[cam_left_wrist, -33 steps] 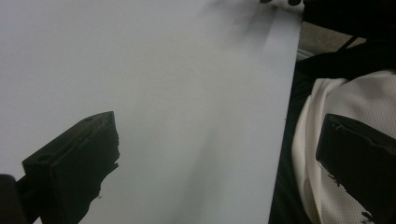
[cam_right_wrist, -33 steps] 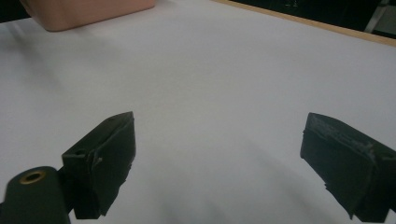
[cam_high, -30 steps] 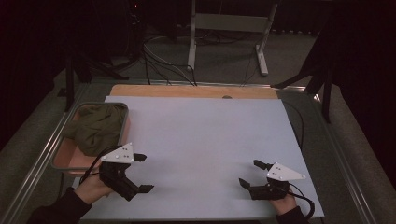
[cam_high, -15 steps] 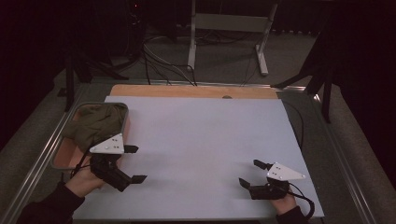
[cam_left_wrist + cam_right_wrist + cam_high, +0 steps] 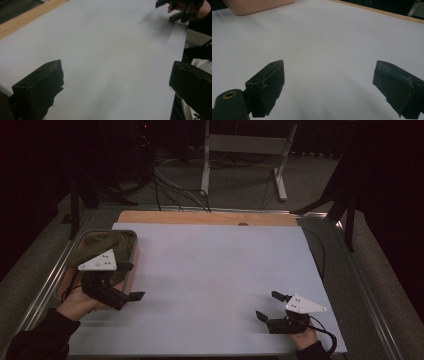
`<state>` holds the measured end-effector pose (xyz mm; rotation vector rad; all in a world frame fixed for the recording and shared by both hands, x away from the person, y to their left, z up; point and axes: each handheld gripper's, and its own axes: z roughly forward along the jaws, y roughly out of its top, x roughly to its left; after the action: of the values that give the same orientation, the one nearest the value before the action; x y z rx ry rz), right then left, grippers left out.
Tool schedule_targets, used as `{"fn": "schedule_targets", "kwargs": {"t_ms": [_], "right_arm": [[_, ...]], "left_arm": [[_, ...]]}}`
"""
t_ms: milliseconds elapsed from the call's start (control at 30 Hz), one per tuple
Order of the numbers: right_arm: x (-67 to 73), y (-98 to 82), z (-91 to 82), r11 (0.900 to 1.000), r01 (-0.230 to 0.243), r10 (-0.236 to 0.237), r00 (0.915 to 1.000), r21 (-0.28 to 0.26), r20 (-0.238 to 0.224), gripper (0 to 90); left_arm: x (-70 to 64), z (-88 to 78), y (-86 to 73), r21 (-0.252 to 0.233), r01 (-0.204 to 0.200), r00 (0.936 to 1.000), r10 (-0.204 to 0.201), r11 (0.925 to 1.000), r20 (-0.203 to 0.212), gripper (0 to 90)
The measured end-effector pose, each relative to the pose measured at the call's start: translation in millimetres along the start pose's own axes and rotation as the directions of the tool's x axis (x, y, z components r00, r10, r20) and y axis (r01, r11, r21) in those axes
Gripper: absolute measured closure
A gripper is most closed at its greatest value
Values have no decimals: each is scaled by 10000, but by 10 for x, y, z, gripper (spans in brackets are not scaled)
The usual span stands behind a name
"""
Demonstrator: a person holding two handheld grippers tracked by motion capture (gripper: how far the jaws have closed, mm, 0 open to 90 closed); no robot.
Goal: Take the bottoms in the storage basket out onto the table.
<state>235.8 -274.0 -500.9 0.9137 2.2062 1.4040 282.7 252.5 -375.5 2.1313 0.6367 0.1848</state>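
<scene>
Cloth in tray from high view; right gripper view catches tray corner

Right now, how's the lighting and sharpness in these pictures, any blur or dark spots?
High view: dim, the surroundings nearly black, only the white table top lit, the green cloth in the tray murky. Left gripper view: soft, the far right tool blurred, a faint shadow below it. Right gripper view: even light, no glare, the near black tool tips out of focus.

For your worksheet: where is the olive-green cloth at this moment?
In the high view, the olive-green cloth lies bunched in the pink tray at the table's left edge, just beyond the left gripper, whose jaws stand open.
</scene>
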Motion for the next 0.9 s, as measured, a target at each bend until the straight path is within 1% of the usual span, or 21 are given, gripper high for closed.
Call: {"fn": "schedule_targets", "kwargs": {"t_ms": [33, 133, 167, 200, 233, 267, 333, 433, 467, 533, 633, 667, 700, 733, 767, 800, 833, 900], "right_arm": [[2, -1, 2, 10000, -8, 8, 10000, 11, -21, 104], [3, -1, 3, 10000, -18, 18, 10000, 26, -40, 103], [-1, -2, 6, 10000, -50, 51, 10000, 30, -51, 103], [-1, -1, 6, 10000, -45, 46, 10000, 32, -41, 104], [-1, 0, 5, 10000, -36, 36, 10000, 23, -25, 103], [-2, 0, 4, 10000, -45, 45, 10000, -1, -41, 104], [-1, 1, 4, 10000, -29, 29, 10000, 2, -21, 103], [0, 0, 3, 10000, -18, 18, 10000, -2, -22, 103], [-1, 1, 2, 10000, -16, 16, 10000, -7, -28, 103], [-1, 1, 1, 10000, -30, 30, 10000, -23, -31, 104], [-1, 0, 4, 10000, -14, 14, 10000, -10, -38, 103], [1, 0, 5, 10000, -26, 26, 10000, 17, -34, 103], [0, 0, 6, 10000, -8, 8, 10000, 12, -31, 104], [0, 0, 6, 10000, -8, 8, 10000, 12, -31, 104], [1, -1, 7, 10000, -6, 6, 10000, 13, -41, 104], [2, -1, 8, 10000, -2, 2, 10000, 23, -36, 104], [1, -2, 8, 10000, -11, 11, 10000, 24, -45, 103], [2, -2, 11, 10000, 20, -20, 10000, 36, -52, 104]], "left_arm": [[24, -18, 1, 9, 9, 9999, -9, 10000, -125, 3], [53, -37, 0, 15, 58, 9999, -58, 10000, -123, 3], [151, -93, -4, -64, 229, 9991, -231, 9997, -350, 3], [178, -112, -3, -98, 277, 9985, -281, 9996, -465, 3], [178, -112, -3, -98, 277, 9985, -281, 9996, -465, 3], [235, -159, 3, -167, 314, 9975, -324, 9994, -622, 3], [286, -205, 9, -316, 451, 9959, -474, 9985, -768, 3], [363, -269, 17, -358, 539, 9932, -573, 9979, -1013, 3], [388, -288, 17, -382, 584, 9914, -624, 9976, -1153, 3], [446, -327, 15, -433, 679, 9890, -730, 9968, -1285, 3], [536, -366, 4, -545, 858, 9834, -934, 9948, -1558, 3], [536, -366, 4, -545, 858, 9834, -934, 9948, -1558, 3], [591, -372, -7, -535, 986, 9791, -1065, 9937, -1731, 3], [591, -372, -7, -535, 986, 9791, -1065, 9937, -1731, 3], [667, -372, -28, -562, 1199, 9749, -1282, 9912, -1823, 3], [699, -365, -37, -525, 1251, 9736, -1328, 9907, -1855, 3], [726, -354, -47, -512, 1325, 9705, -1401, 9899, -1961, 3], [775, -335, -66, -461, 1463, 9678, -1526, 9882, -2003, 3]]}}
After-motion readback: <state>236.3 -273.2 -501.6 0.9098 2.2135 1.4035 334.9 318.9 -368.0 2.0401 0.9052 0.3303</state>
